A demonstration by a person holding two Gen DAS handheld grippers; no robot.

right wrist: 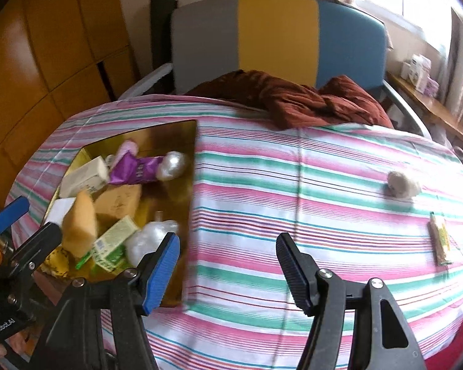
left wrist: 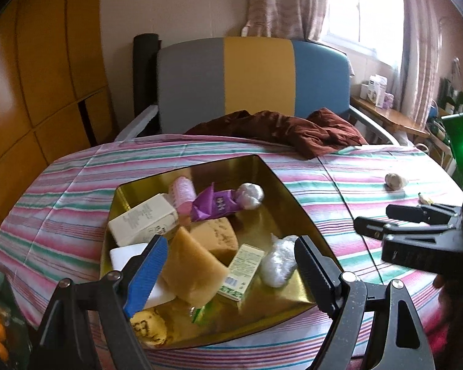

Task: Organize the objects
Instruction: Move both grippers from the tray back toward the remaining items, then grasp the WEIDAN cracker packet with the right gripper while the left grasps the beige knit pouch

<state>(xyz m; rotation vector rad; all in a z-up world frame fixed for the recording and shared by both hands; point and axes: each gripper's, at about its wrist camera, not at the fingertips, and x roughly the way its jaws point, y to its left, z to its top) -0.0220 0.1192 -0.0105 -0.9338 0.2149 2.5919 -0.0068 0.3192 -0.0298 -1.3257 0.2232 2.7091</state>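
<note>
Over the gold tray (left wrist: 296,212), the left gripper (left wrist: 228,262) hangs with jaws apart, holding nothing above the sponge (left wrist: 191,265). From the right wrist, the right gripper (right wrist: 228,262) gapes empty; the pale ball (right wrist: 402,185) lies far right, so approach it squarely.

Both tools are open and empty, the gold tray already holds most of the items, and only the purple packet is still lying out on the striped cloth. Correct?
Not quite: the purple packet is already inside the gold tray, as the left wrist view shows. What lies out on the striped cloth is a pale fluffy ball and a slim wrapped bar.
</note>
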